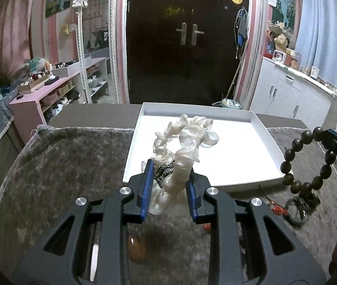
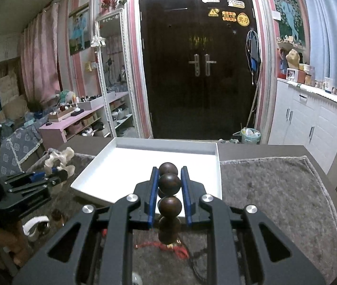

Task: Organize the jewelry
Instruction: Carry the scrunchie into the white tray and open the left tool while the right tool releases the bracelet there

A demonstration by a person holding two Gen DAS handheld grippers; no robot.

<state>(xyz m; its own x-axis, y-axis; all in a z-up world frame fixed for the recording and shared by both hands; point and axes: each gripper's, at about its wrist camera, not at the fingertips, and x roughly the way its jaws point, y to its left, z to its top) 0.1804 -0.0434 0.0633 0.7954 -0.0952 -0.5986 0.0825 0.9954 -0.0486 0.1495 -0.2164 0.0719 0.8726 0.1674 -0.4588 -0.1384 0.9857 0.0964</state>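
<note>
My left gripper [image 1: 170, 173] is shut on a pearly white scrunchie [image 1: 187, 140] with a black label, held up over the near edge of a white tray [image 1: 239, 147]. The right wrist view shows this gripper [image 2: 60, 174] and scrunchie [image 2: 59, 159] left of the tray [image 2: 132, 163]. My right gripper [image 2: 169, 178] is shut on a dark wooden bead bracelet [image 2: 169, 182], lifted above the tray's near edge. A red cord [image 2: 163, 245] dangles from the bracelet. In the left wrist view the bracelet [image 1: 289, 156] hangs as a ring from the right gripper [image 1: 329, 140].
A grey fuzzy mat [image 1: 73, 166] covers the tabletop around the tray. A white bangle [image 2: 34, 223] and small brown pieces [image 2: 56, 213] lie on the mat at the left; an amber piece [image 1: 136, 247] lies under the left gripper. A person's hand [image 2: 2, 244] holds the left gripper.
</note>
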